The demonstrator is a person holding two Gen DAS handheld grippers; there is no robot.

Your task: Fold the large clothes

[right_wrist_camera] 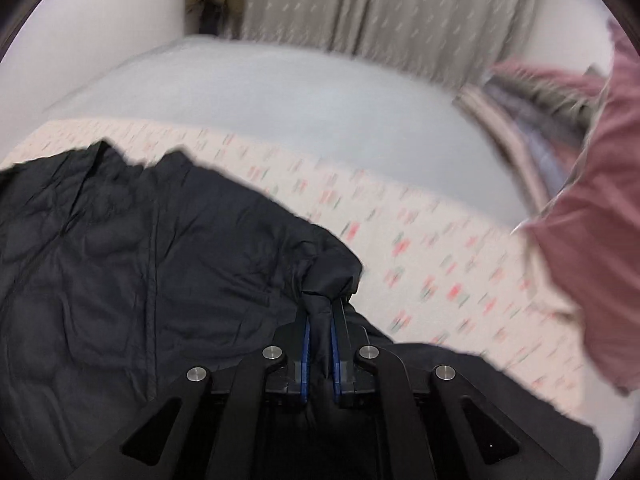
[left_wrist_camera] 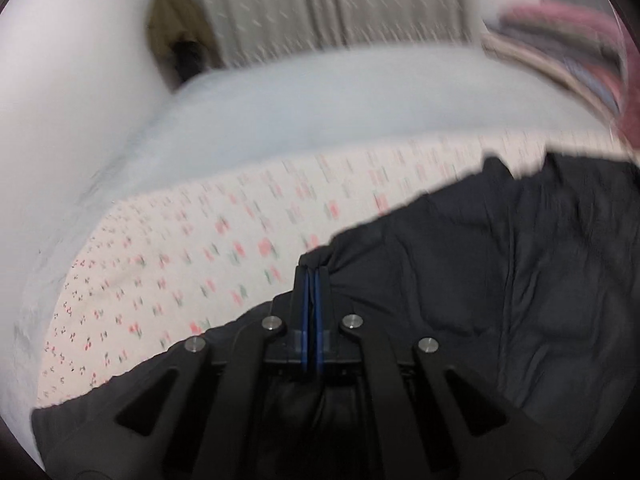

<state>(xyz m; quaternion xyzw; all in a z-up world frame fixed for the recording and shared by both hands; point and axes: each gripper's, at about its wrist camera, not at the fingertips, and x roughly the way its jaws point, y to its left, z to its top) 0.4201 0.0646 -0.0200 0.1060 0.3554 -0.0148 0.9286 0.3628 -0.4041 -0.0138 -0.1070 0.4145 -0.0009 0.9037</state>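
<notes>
black garment (left_wrist_camera: 500, 280) edges pinched in both claws, floral sheet (left_wrist_camera: 200, 240) beyond

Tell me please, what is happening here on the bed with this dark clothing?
A person is folding a large dark jacket on a bed with a floral sheet, using a handheld gripper in each hand. The left gripper is shut on a bunched edge of the jacket, and the right gripper is shut on another bunched corner. Most of the jacket lies spread on the sheet. Pink clothing sits at the right side.
</notes>
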